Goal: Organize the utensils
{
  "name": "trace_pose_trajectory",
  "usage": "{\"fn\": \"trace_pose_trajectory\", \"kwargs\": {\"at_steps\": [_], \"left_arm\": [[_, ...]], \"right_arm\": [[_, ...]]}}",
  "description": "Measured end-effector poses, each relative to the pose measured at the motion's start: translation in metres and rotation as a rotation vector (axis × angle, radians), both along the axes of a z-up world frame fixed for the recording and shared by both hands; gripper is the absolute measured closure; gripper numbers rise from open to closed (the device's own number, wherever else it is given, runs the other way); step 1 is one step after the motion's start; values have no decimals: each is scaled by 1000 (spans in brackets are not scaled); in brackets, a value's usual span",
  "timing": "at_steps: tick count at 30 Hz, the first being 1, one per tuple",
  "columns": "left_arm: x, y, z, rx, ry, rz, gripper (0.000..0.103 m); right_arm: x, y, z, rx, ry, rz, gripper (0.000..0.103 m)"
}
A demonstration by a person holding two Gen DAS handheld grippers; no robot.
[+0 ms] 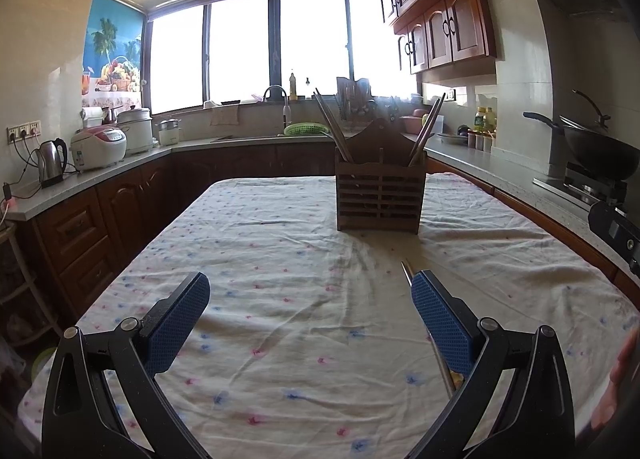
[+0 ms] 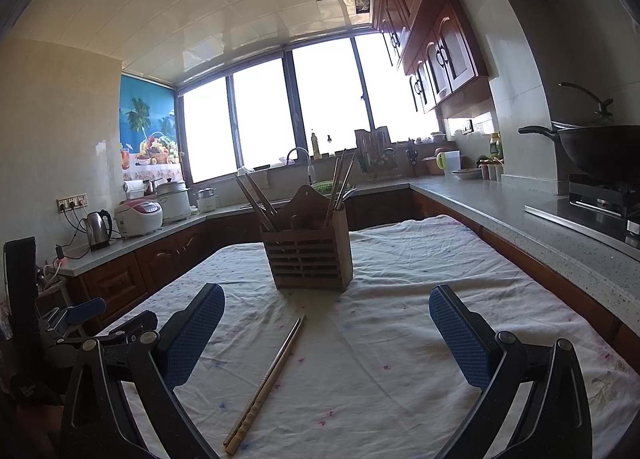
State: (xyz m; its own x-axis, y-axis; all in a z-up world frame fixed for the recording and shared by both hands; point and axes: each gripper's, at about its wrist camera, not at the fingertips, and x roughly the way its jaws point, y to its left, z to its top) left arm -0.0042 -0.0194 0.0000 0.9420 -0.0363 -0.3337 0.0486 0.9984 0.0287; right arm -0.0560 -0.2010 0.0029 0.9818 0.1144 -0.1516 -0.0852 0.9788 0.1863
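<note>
Both of my tongs hover above the table (image 1: 280, 259), which is covered with a floral cloth (image 2: 400, 339).

Left tongs (image 1: 310, 287): spread wide, nothing between the blue pads (image 1: 176, 323). In the left wrist view, open cloth fills the gap and runs up the centre of the frame to the wooden chopstick holder (image 1: 380, 195), which stands upright slightly right of centre. The table's left edge slants along the left of the frame, with a dark aisle between it and the lower cabinets (image 1: 100, 211).

Right tongs (image 2: 326, 303): also spread wide, holding nothing. In the right wrist view, a pair of chopsticks (image 2: 268, 379) lies flat on the cloth in the lower centre, between my fingers but nearer the left pad, touching neither. The metal tips point up-frame toward the holder; the ridged handle ends sit near the bottom edge. The pair lies side by side, roughly parallel.

In the left wrist view the same pair is mostly hidden behind my right-hand pad; only the tip shows above it.

The holder carries more chopsticks (image 2: 256, 199) leaning left in one compartment and others leaning right in the other. Bare cloth separates the holder from the loose pair. The counter (image 2: 520, 219) runs close along the table's right edge.
</note>
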Motion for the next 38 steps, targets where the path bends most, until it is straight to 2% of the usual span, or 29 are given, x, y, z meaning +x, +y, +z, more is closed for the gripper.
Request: {"fn": "trace_pose_trajectory", "kwargs": {"at_steps": [38], "left_arm": [[14,4,4,-42,43,-37,0]], "right_arm": [[8,12,-2,6,45,3,0]]}}
